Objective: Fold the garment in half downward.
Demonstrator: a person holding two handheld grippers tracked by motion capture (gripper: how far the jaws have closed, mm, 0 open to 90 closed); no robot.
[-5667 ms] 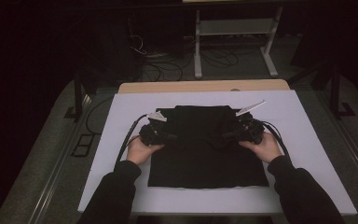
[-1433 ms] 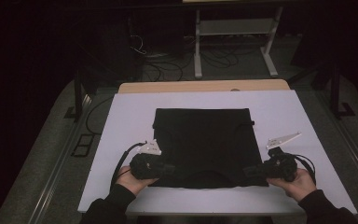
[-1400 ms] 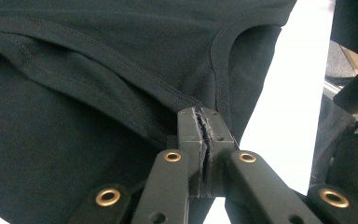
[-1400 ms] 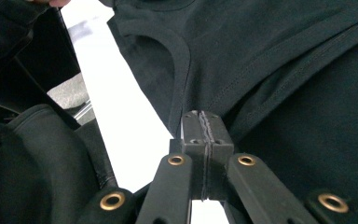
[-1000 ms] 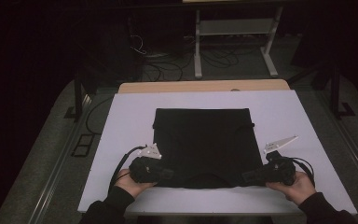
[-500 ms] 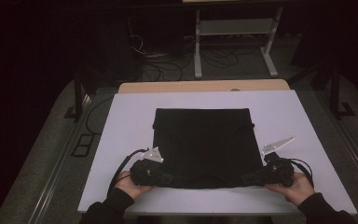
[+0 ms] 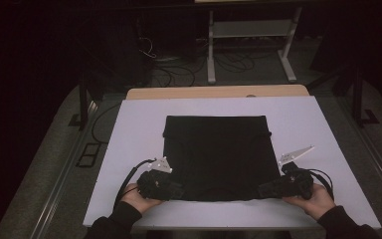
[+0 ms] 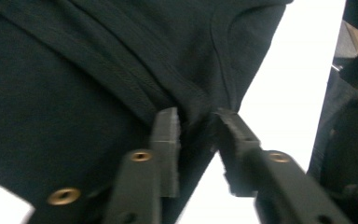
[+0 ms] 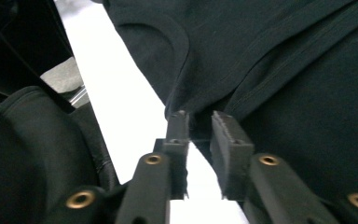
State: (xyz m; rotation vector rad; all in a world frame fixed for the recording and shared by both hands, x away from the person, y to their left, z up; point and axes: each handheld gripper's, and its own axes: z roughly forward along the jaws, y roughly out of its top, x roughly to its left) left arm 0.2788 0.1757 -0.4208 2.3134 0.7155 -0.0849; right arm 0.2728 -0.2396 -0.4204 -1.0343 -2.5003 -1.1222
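black stitched-hem garment (image 7: 216, 157), flat square | left tongs (image 8: 196, 126) pinch hem | right tongs (image 9: 198, 123) pinch hem | white table (image 7: 134, 129)

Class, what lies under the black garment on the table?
The black garment lies flat on a white sheet that shows around all its edges. Whatever sits beneath the cloth's middle is covered.
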